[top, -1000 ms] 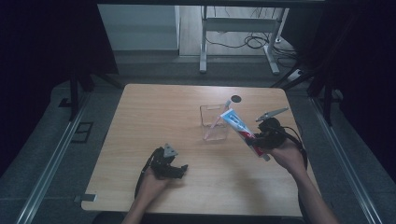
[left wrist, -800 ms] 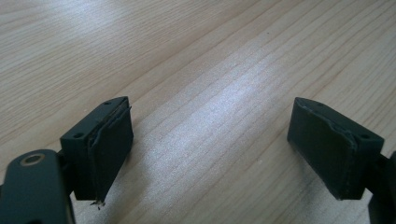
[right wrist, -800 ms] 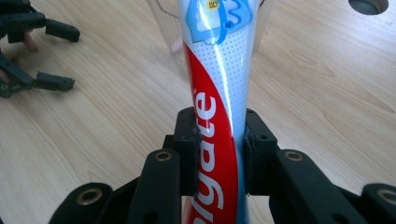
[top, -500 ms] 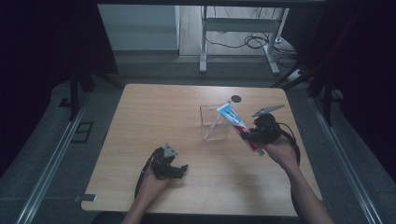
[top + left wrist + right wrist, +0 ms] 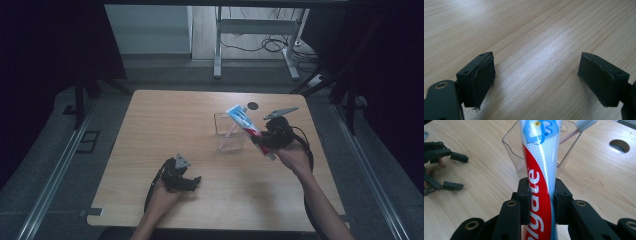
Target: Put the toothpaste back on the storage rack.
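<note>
My right gripper (image 5: 264, 141) (image 5: 541, 197) is shut on a red, white and blue toothpaste tube (image 5: 245, 123) (image 5: 541, 170). The tube slants up and to the left, its flat end over the rim of a clear plastic cup (image 5: 229, 132) (image 5: 520, 152). Inside the cup leans a toothbrush (image 5: 232, 131) (image 5: 584, 124). At the near left of the table my left gripper (image 5: 194, 182) (image 5: 535, 80) rests open, with bare wood between its black pads (image 5: 485, 77).
The wooden table (image 5: 175, 120) has a round cable hole (image 5: 253, 105) (image 5: 619, 145) behind the cup. In the right gripper view the left gripper's open jaws lie at the far left. Beyond the table stand a desk frame (image 5: 255, 30) and floor cables.
The right gripper has carried the toothpaste tube a little left and away, bringing its flat end closer over the cup. The left gripper has stayed put.
</note>
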Motion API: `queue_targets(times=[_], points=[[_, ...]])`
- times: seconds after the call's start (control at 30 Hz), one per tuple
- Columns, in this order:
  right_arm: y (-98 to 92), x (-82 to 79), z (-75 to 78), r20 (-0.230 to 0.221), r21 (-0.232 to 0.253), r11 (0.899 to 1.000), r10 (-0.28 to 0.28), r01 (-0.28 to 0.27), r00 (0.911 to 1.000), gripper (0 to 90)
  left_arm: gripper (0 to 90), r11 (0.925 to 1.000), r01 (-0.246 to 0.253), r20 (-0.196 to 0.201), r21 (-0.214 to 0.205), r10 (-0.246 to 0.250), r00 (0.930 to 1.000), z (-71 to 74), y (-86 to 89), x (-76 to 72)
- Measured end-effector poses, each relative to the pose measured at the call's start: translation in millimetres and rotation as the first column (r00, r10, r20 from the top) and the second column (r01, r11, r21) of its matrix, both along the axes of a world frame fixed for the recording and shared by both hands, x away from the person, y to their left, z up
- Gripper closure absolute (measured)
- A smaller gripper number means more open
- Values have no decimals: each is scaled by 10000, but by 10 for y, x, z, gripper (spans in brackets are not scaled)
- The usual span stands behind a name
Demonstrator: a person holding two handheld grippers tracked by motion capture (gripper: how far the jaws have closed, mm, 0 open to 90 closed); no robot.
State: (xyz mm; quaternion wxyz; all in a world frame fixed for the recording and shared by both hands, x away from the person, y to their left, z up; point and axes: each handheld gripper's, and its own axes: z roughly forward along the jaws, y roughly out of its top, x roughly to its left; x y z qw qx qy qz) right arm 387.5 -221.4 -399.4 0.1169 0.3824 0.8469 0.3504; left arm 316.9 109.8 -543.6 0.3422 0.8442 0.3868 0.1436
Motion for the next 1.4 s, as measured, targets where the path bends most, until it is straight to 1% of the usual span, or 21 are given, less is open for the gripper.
queue_targets(times=[0.23, 0.33, 0.47, 0.67, 0.83, 1.07, 1.1, 1.4], points=[[95, 70, -56, 156, 223, 9997, 67, -70, 9999, 708, 144, 10000, 15, -4, 13, -15, 10000, 1, 1, 0], [134, 96, -67, 317, 283, 9996, 59, -68, 9995, 707, 144, 10000, 19, -7, 6, -19, 10000, 1, 1, 0], [177, 130, -67, 423, 454, 9990, -14, -5, 9991, 708, 143, 10000, 15, -6, -2, -15, 10000, 1, 1, 0], [259, 169, -72, 535, 452, 9990, 25, -49, 9986, 707, 143, 10000, 21, -10, 5, -21, 10000, 1, 1, 0], [305, 212, -81, 701, 603, 9982, -43, 0, 9975, 707, 143, 10000, 23, -11, 8, -23, 10000, 1, 1, 0], [382, 271, -70, 947, 848, 9963, 19, -99, 9955, 707, 143, 10000, 7, -7, -4, -7, 10000, 0, 0, 0], [393, 279, -67, 920, 892, 9959, 32, -115, 9958, 707, 143, 10000, 6, -5, -4, -6, 10000, 0, 0, 0], [492, 402, -67, 1122, 995, 9950, -112, 0, 9936, 708, 143, 10000, 38, -14, 44, -38, 10000, 2, 4, 2]])
